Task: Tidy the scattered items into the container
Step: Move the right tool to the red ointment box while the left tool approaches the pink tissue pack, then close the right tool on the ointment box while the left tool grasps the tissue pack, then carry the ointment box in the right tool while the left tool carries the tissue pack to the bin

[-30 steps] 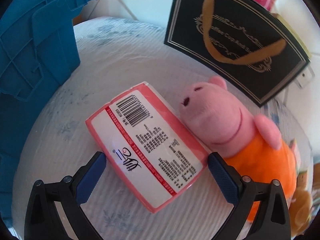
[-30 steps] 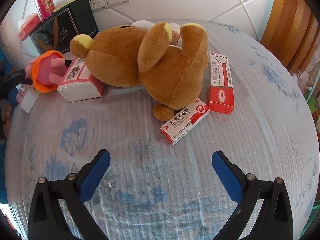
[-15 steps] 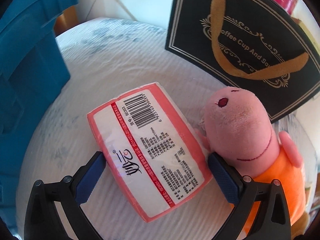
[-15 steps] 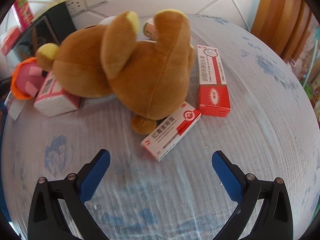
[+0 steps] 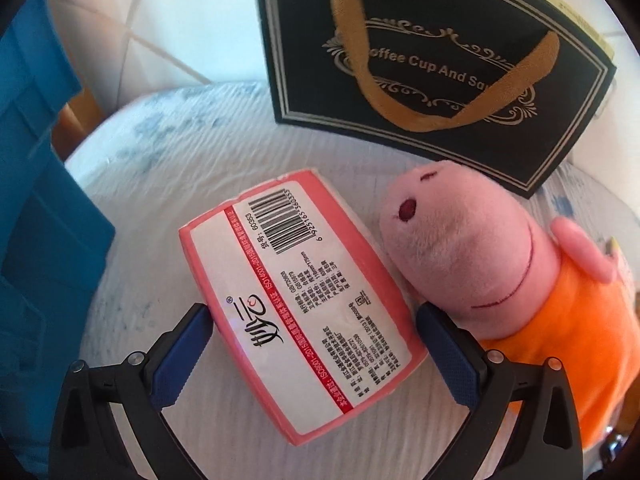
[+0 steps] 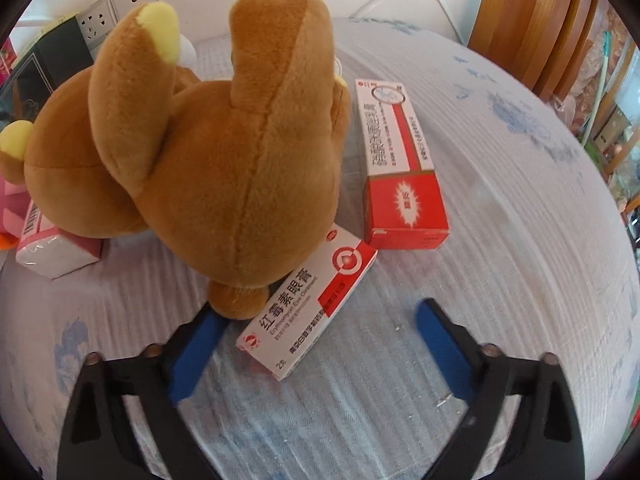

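Observation:
A pink tissue pack (image 5: 298,300) with a white barcode label lies on the white cloth. My left gripper (image 5: 314,328) is open with its jaws on either side of the pack's near end. A pink pig plush (image 5: 476,264) in an orange top lies just right of the pack. The blue container (image 5: 36,184) stands at the left edge. My right gripper (image 6: 318,326) is open over a white-and-red ointment box (image 6: 310,304), beside the foot of a brown bear plush (image 6: 208,152). A second red-and-white box (image 6: 400,168) lies behind it.
A black paper bag (image 5: 432,64) with a gold handle stands against the wall behind the pig. Another tissue pack (image 6: 52,246) lies left of the bear. Wall sockets (image 6: 116,16) sit at the back. A wooden chair (image 6: 532,20) is at the far right.
My left gripper has moved forward so the tissue pack sits between its jaws. My right gripper has moved in towards the ointment box and the bear.

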{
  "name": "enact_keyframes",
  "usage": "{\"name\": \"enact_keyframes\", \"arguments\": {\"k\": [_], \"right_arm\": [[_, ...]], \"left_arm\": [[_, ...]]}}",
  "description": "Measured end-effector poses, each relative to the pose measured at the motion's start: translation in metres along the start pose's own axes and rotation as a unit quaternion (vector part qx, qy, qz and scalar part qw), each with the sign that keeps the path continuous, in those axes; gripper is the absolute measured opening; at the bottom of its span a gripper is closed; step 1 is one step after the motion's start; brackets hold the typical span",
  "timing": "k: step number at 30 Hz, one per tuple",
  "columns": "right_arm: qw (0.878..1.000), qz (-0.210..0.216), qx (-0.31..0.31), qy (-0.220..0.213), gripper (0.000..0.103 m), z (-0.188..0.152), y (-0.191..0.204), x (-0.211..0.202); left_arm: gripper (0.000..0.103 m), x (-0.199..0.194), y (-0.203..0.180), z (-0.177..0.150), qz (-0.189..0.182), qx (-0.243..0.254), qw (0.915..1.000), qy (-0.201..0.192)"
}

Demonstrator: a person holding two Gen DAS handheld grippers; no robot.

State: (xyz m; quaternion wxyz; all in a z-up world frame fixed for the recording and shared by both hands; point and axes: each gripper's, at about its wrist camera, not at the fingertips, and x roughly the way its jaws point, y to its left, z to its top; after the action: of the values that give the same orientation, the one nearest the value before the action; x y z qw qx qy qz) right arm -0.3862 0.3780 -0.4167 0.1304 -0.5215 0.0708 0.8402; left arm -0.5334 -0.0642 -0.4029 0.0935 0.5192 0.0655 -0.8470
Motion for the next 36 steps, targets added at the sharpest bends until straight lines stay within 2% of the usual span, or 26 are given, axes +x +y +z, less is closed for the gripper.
{"name": "enact_keyframes", "arguments": {"k": [1, 2, 3, 6, 12, 17, 29, 36], "right_arm": [[1.0, 0.002, -0.008, -0.005, 0.074, 0.0, 0.003, -0.002], [1.0, 0.004, -0.017, -0.009, 0.054, 0.0, 0.007, -0.005], [1.0, 0.0, -0.026, -0.008, 0.044, 0.001, 0.01, -0.007], [1.0, 0.001, -0.015, -0.004, 0.03, -0.001, 0.008, -0.007], [1.0, 0.015, -0.018, 0.005, 0.028, -0.007, 0.003, -0.011], [0.999, 0.024, -0.022, 0.01, 0.028, -0.02, 0.004, -0.018], [0.998, 0.047, -0.026, 0.015, 0.028, -0.043, -0.001, -0.046], [0.997, 0.06, -0.039, 0.023, 0.028, -0.07, 0.007, -0.069]], "left_arm": [[0.098, -0.002, 0.002, -0.002, -0.004, 0.0, 1.0, -0.002], [0.096, -0.005, 0.004, -0.006, -0.003, 0.004, 1.0, -0.008], [0.095, -0.008, 0.005, -0.01, -0.001, 0.005, 0.9999, -0.013], [0.09, -0.015, 0.016, -0.022, -0.007, -0.004, 0.9997, -0.021], [0.085, -0.034, 0.051, -0.054, -0.024, -0.035, 0.9988, -0.025], [0.083, -0.046, 0.07, -0.081, -0.043, -0.042, 0.998, -0.019], [0.079, -0.09, 0.07, -0.156, -0.082, -0.01, 0.9966, 0.008], [0.078, -0.12, 0.074, -0.198, -0.113, 0.015, 0.9933, 0.02]]}}
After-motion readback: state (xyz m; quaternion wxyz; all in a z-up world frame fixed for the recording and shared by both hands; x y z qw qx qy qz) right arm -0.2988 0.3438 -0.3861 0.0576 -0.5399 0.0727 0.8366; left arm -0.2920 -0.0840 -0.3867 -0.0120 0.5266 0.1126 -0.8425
